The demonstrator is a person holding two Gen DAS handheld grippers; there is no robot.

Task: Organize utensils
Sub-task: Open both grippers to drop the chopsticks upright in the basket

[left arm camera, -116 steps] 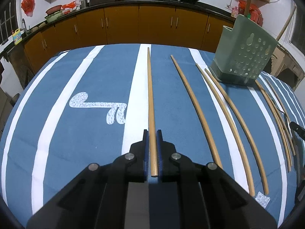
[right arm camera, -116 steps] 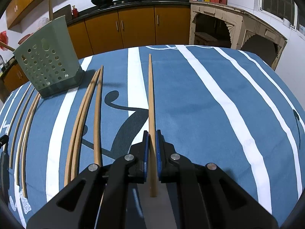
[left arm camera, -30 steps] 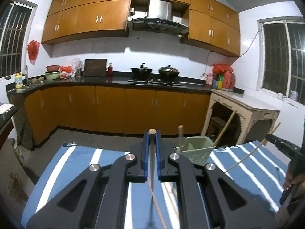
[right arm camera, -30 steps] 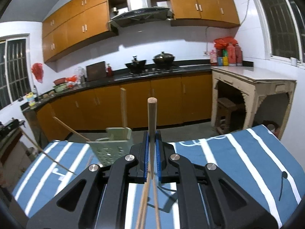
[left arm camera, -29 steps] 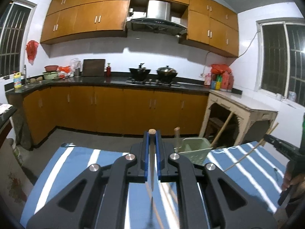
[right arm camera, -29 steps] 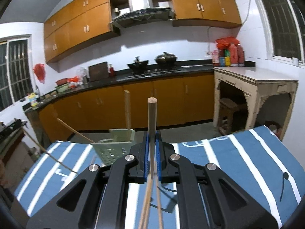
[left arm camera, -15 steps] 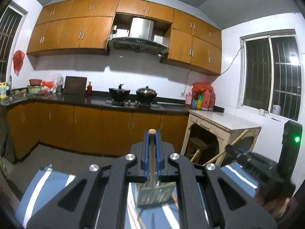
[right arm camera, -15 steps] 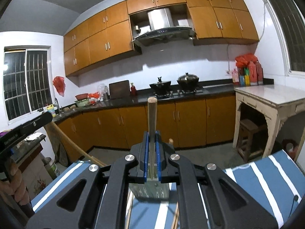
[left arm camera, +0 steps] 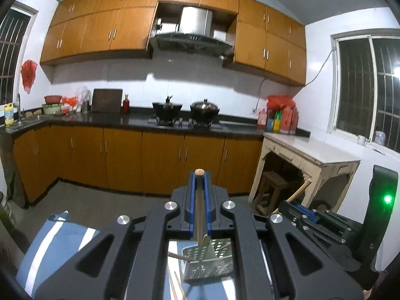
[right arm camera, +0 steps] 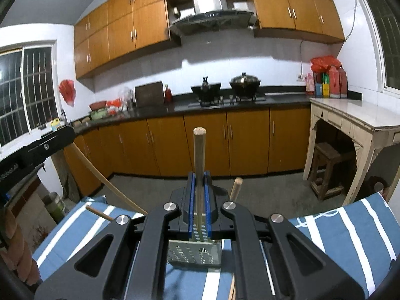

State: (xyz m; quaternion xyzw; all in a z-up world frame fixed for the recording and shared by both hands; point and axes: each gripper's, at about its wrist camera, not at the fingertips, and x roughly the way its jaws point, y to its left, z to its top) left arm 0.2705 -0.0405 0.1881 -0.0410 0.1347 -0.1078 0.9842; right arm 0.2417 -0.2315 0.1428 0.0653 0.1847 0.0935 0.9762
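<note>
Home kitchen: wood cabinets (left arm camera: 105,28), range hood (left arm camera: 192,37), woks on stove (left arm camera: 185,122).

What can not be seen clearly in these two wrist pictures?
- Left wrist: the lower end of the held chopstick is hidden behind the left gripper.
- Right wrist: the green holder's opening is covered by the right gripper.
- Chopsticks left on the table: mostly hidden in both views.

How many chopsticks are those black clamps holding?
2. One chopstick is pinched in the left gripper, a second chopstick in the right gripper. More stand in the green holder, partly hidden.
</note>
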